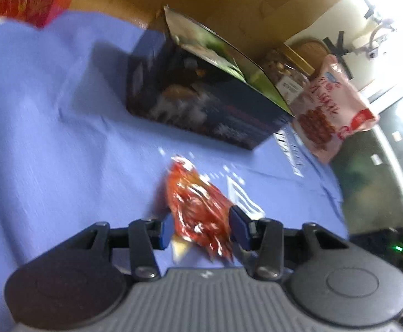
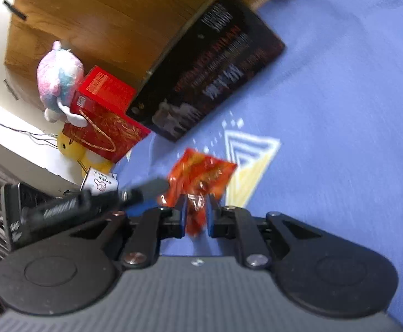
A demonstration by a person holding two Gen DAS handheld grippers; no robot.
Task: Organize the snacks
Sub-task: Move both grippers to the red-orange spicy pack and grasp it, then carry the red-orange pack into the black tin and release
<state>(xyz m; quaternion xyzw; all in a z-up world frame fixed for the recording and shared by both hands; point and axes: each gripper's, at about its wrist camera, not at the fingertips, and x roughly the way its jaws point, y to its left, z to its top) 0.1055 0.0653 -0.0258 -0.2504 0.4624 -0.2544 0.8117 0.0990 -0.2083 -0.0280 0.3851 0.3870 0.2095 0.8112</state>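
Observation:
My left gripper (image 1: 200,228) is shut on a crinkled red foil snack packet (image 1: 197,207) and holds it above the blue cloth (image 1: 49,127). My right gripper (image 2: 196,215) is shut on an orange-red snack packet (image 2: 201,177) above the same cloth (image 2: 340,110). An open dark box (image 1: 201,105) stands ahead of the left gripper; it also shows in the right wrist view (image 2: 209,77). A pink snack bag (image 1: 328,108) leans at the box's right.
A red gift box (image 2: 104,121) and plush toys (image 2: 59,80) sit at the cloth's far edge. A jar of nuts (image 1: 284,69) stands behind the dark box. A wooden panel (image 2: 104,22) backs the scene. The other gripper's body (image 2: 90,202) shows on the left.

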